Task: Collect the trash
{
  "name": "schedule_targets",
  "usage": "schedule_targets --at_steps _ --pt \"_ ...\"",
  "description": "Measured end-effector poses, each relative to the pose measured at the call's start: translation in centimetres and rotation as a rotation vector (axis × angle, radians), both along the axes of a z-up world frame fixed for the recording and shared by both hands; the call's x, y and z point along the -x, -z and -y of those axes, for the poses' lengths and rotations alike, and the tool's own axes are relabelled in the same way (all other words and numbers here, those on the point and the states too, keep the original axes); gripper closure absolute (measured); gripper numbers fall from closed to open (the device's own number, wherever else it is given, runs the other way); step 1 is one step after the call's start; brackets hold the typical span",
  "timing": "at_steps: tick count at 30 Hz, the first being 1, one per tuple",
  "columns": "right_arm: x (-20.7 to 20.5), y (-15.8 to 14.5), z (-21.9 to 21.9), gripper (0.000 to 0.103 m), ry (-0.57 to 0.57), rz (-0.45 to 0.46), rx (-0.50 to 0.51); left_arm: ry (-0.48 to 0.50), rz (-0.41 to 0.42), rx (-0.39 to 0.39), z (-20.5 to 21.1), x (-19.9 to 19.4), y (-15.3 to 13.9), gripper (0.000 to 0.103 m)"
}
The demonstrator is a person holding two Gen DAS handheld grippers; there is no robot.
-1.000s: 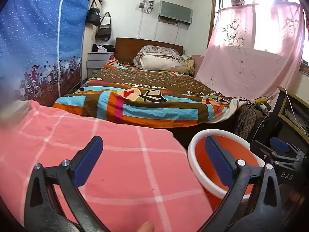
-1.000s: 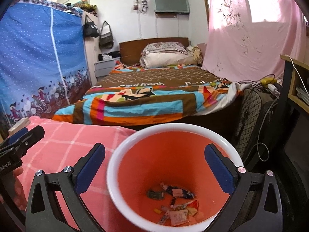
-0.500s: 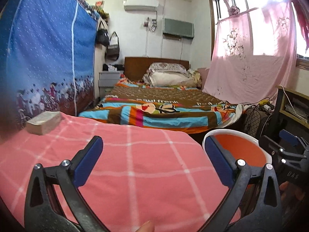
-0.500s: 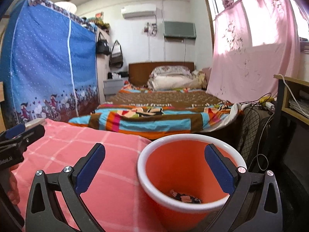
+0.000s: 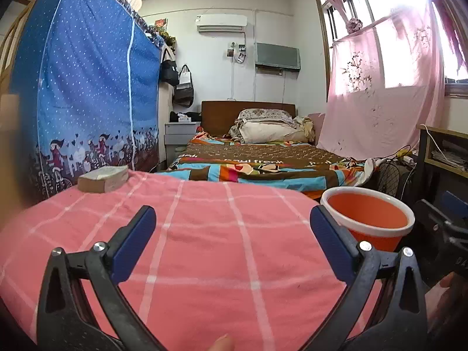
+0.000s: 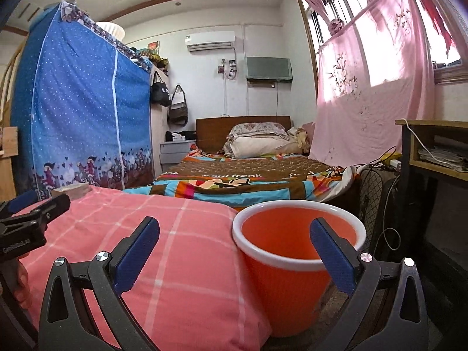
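The bin (image 6: 295, 266), orange with a white rim, is standing just beside the right edge of the pink cloth (image 6: 163, 251), touching or nearly touching it. In the left wrist view the bin (image 5: 369, 223) is showing beyond the cloth's (image 5: 204, 242) right edge. Its inside is hidden from both cameras at this angle, so any trash in it cannot be made out.

The right gripper (image 6: 232, 251) is hovering with its jaws spread wide and nothing between them; the blue pad (image 6: 332, 259) of its right finger is lying in front of the bin's rim. The left gripper (image 5: 232, 244) is likewise hanging released and empty over the cloth. Each gripper is showing at the edge of the other's view.

A small block (image 5: 103, 179) is lying at the far left corner of the cloth. Beyond the cloth a bed (image 5: 263, 161) with a striped cover is stretching toward the far wall. A blue wardrobe (image 5: 87, 93) is standing on the left, and a pink curtain (image 5: 386, 96) is hanging over the window on the right.
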State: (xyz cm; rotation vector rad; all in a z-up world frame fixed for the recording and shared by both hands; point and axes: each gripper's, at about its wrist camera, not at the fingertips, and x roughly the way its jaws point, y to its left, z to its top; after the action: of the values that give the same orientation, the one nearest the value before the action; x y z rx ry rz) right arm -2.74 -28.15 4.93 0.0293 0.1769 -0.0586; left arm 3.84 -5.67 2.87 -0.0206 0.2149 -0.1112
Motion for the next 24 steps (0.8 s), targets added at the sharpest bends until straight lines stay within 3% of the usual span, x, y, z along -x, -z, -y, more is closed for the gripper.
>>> schedule_targets --at_steps 24 --pt "0.2 1.0 -0.5 0.0 -0.003 -0.016 0.009 -0.026 0.0 0.015 -0.7 0.4 0.6 0.002"
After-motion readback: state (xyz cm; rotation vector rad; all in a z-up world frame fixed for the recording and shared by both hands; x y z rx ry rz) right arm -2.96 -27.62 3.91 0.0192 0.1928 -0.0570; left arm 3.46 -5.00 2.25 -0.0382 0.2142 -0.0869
